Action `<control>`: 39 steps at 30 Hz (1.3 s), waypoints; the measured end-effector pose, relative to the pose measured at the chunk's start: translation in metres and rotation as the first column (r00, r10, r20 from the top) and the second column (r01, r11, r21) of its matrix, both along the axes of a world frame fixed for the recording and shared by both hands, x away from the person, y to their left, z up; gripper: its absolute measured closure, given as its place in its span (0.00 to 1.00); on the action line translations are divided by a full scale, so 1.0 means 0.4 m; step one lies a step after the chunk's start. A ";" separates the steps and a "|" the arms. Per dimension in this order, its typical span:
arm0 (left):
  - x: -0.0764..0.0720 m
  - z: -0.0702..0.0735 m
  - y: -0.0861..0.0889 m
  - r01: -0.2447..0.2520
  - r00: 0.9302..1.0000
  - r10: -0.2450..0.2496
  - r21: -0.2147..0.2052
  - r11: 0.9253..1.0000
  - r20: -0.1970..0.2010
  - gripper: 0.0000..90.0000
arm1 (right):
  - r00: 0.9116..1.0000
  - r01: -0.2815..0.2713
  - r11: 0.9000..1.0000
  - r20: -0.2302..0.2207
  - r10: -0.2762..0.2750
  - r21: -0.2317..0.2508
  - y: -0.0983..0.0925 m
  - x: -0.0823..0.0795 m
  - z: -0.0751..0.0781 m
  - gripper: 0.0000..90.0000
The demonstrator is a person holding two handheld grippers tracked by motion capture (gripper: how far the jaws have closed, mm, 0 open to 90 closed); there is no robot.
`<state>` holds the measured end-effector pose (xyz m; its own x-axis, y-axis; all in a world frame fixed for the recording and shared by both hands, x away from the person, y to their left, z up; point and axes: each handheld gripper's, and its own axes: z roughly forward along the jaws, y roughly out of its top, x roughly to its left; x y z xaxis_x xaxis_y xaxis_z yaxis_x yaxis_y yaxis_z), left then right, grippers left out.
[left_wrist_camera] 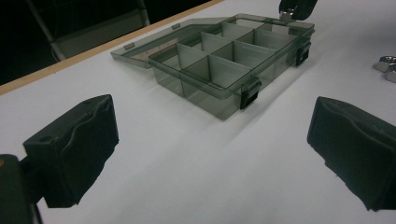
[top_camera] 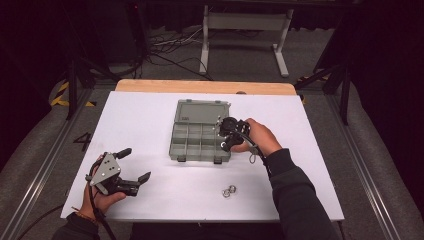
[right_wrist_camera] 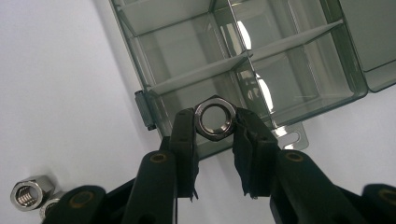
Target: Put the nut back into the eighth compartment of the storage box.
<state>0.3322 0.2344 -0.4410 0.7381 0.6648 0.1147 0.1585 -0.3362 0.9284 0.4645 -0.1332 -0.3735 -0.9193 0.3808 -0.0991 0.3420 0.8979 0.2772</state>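
A smoky clear compartment box (top_camera: 200, 137) lies open mid-table, lid folded back. My right gripper (top_camera: 223, 134) hovers over the box's right side, shut on a steel hex nut (right_wrist_camera: 215, 117) held between its pads above a near-right compartment of the box (right_wrist_camera: 243, 56). Two more steel nuts (top_camera: 229, 191) lie on the white table in front of the box; two nuts (right_wrist_camera: 29, 195) sit at the lower left in the right gripper view. My left gripper (top_camera: 134, 165) rests at the table's front left, jaws wide apart with nothing between them, facing the box (left_wrist_camera: 224, 65).
The white table (top_camera: 150, 125) has a wooden far edge (top_camera: 205, 86). Beyond it stand a white desk frame (top_camera: 245, 30) and floor cables. Black latches (left_wrist_camera: 250, 93) hang on the box's front wall. Nuts (left_wrist_camera: 386, 66) lie at the right edge of the left gripper view.
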 end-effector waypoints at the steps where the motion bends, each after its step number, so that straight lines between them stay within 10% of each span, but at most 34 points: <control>1: 0.000 0.000 0.000 -0.002 1.000 0.002 0.001 1.000 0.000 0.03 | 1.000 -0.003 1.000 -0.004 0.003 -0.002 0.002 0.001 -0.002 0.79; 25: 0.002 -0.003 0.000 0.002 1.000 -0.001 0.008 1.000 -0.004 0.03 | 1.000 -0.005 1.000 -0.023 0.004 -0.016 0.011 0.003 -0.032 0.75; 39: 0.003 -0.004 -0.003 0.002 1.000 -0.002 0.009 1.000 -0.012 0.03 | 0.995 -0.050 0.986 0.091 0.035 0.161 -0.074 -0.125 0.034 0.62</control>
